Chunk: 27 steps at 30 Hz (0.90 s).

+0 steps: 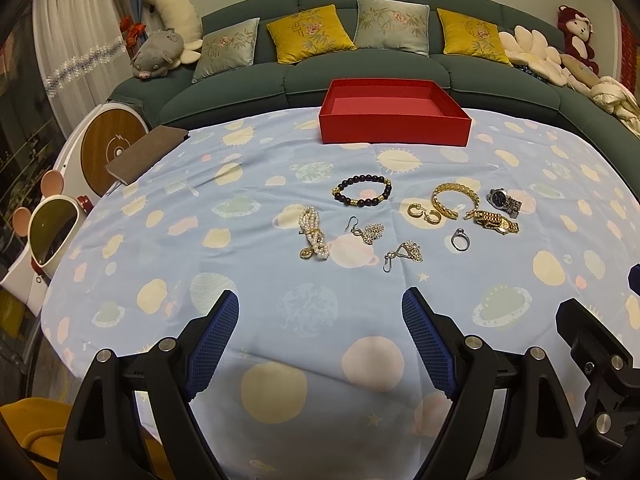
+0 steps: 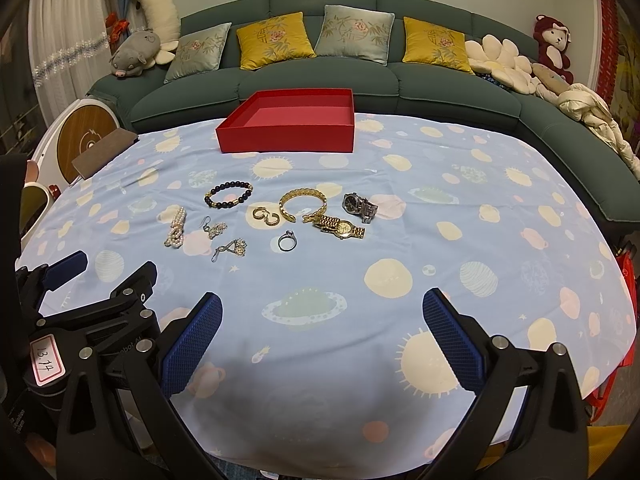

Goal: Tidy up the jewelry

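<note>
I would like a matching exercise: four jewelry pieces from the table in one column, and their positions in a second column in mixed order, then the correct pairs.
Column 1
1. dark beaded bracelet with gold beads
2. white pearl bracelet
3. silver ring with a stone
4. silver wristwatch with dark dial

Column 2
A. leftmost of all the pieces
B. rightmost, behind the gold wristwatch
C. nearest to the open red cardboard box
D. in front of the gold bangle, nearer the grippers

Pairs: 1-C, 2-A, 3-D, 4-B
</note>
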Tool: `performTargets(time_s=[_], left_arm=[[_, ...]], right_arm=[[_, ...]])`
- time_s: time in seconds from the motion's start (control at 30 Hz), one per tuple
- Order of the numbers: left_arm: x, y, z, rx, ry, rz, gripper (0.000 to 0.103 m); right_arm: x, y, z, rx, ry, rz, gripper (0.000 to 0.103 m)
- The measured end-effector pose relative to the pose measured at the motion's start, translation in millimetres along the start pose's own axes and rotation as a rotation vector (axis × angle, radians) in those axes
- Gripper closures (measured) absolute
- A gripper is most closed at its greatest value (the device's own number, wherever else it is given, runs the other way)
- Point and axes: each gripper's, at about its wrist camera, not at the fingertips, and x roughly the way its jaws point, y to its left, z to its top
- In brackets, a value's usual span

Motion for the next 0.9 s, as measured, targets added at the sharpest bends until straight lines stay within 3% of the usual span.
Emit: performTargets(time_s=[0.9], left_arm=[[-1.9, -1.3, 0.1, 0.004, -0.018, -0.02, 0.023]], right_arm=[[0.1, -2.5, 0.4, 0.021, 0.004, 0.009, 0.005]])
